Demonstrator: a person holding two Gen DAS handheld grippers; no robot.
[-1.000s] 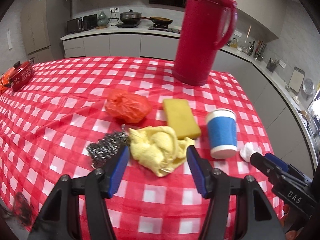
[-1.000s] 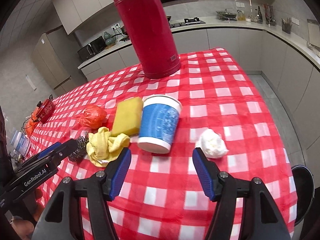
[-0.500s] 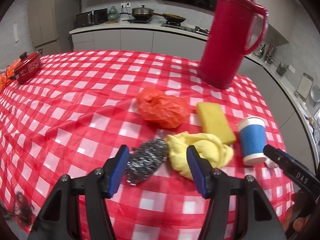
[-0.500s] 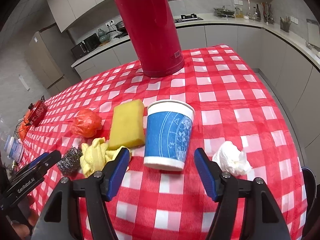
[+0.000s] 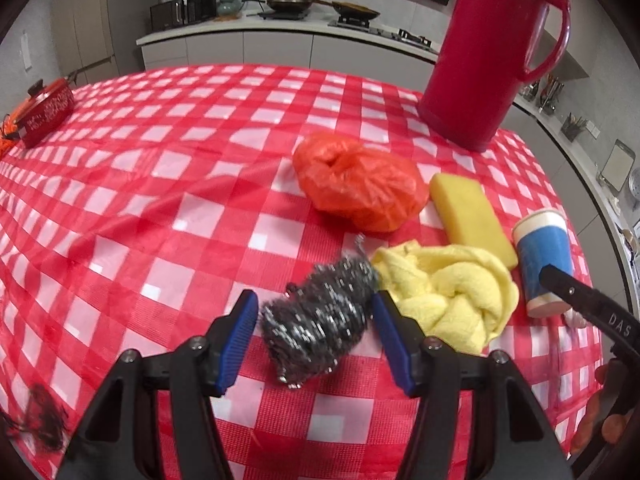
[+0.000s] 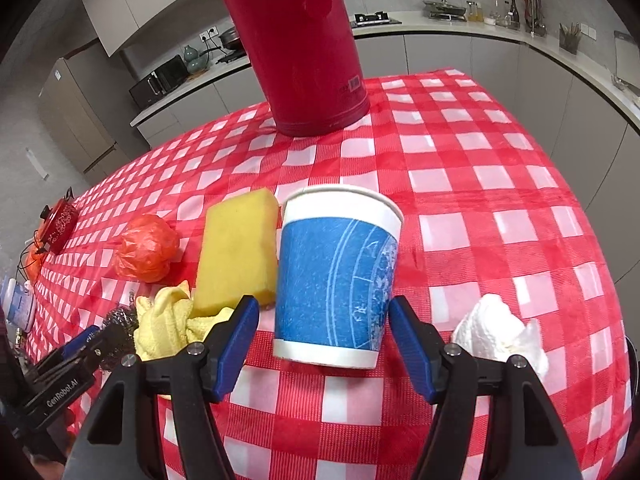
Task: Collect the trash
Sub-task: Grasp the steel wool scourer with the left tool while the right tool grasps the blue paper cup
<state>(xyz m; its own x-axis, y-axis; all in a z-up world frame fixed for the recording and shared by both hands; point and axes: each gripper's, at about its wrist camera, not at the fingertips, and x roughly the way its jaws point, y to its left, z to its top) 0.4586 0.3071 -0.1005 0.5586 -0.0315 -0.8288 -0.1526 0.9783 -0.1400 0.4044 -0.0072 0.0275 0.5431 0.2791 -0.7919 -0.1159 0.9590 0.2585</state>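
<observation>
My left gripper (image 5: 314, 308) is open with a steel wool scrubber (image 5: 320, 322) between its blue pads, which stand just apart from it. A crumpled orange plastic bag (image 5: 358, 182) lies beyond it. My right gripper (image 6: 322, 314) is open around the lower part of an upright blue and white paper cup (image 6: 338, 276); the pads do not touch it. A crumpled white tissue (image 6: 496, 334) lies to the right of the right gripper. The cup also shows in the left wrist view (image 5: 542, 258).
A yellow cloth (image 5: 444, 284), a yellow sponge (image 5: 468, 212) and a tall red thermos (image 5: 488, 48) are on the red checked tablecloth (image 5: 160, 184). A small red pot (image 5: 44, 110) sits at the far left. The table edge is close on the right.
My left gripper has moved left from the yellow cloth to the steel wool. My right gripper has moved forward, and the cup now stands between its pads.
</observation>
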